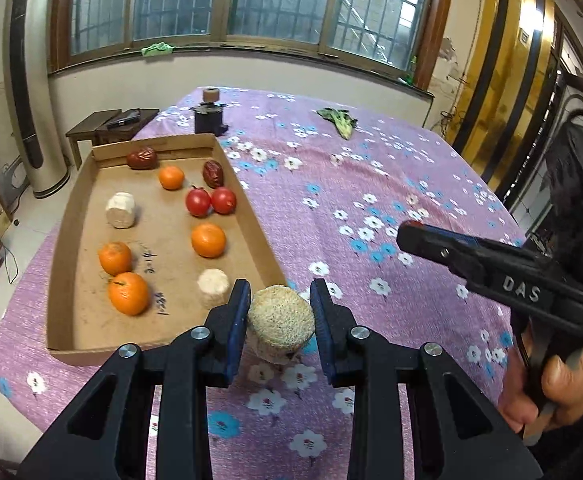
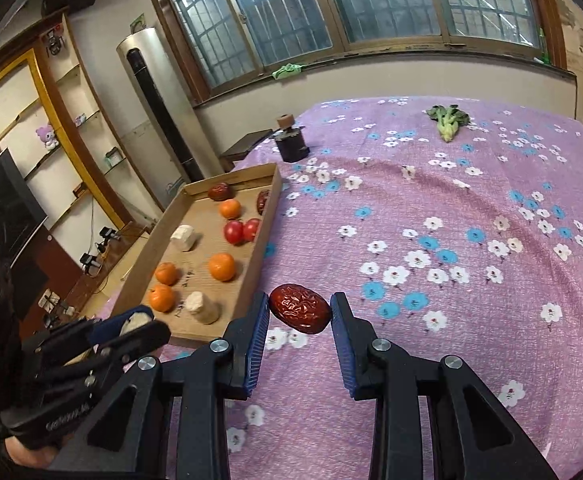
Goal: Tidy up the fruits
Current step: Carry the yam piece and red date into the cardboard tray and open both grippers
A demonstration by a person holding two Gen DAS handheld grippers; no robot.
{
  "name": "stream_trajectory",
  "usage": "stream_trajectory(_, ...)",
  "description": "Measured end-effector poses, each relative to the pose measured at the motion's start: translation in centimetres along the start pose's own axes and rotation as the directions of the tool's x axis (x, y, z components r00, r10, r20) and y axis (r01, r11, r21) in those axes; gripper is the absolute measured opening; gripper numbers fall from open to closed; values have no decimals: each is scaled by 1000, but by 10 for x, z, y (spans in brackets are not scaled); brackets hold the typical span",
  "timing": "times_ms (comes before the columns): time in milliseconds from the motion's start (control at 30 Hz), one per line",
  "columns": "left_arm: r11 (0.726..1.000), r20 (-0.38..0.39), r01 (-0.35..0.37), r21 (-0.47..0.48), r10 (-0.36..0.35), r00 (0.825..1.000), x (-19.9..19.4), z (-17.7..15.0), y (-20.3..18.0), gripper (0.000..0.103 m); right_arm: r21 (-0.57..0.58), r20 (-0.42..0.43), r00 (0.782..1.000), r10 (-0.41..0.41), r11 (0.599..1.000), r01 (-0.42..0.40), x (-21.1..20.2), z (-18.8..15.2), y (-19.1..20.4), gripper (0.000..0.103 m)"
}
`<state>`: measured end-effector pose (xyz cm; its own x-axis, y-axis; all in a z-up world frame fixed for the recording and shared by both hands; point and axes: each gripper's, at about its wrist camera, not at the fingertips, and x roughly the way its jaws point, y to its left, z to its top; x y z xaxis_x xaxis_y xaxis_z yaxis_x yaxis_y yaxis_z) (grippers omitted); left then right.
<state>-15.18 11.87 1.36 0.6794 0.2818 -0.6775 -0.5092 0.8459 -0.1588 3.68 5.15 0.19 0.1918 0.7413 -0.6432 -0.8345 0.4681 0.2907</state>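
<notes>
Count stands at four oranges (image 1: 208, 240), two tomatoes (image 1: 198, 201), three dates (image 2: 299, 314), three pale stubs (image 1: 120, 210), one leafy green (image 2: 448, 121).

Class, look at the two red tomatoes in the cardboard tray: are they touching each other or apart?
Touching. In the left wrist view the two tomatoes sit side by side in the cardboard tray with no gap between their skins; the right wrist view shows them pressed together too.
</notes>
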Motion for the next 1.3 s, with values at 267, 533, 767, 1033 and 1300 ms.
stream_trajectory(267,999,15,-23,-34,23,1000,-2,6,19,28,-30,-2,1000,23,999,-23,2,4,21,32)
stream_trajectory(533,998,28,-45,-53,46,999,-5,12,32,28,-46,-2,999,40,998,-40,5,8,34,32)
stream_trajectory(767,996,30,-62,-69,64,997,-4,15,44,28,-53,-15,999,47,997,-48,11,7,39,32)
stream_trajectory(1033,987,29,-100,-123,104,994,-3,17,76,28,-64,-47,997,64,996,-67,31,7,49,32)
stream_trajectory(1300,971,18,-134,-196,140,990,7,24,115,28,-95,-108,989,96,990,-106,71,11,72,32)
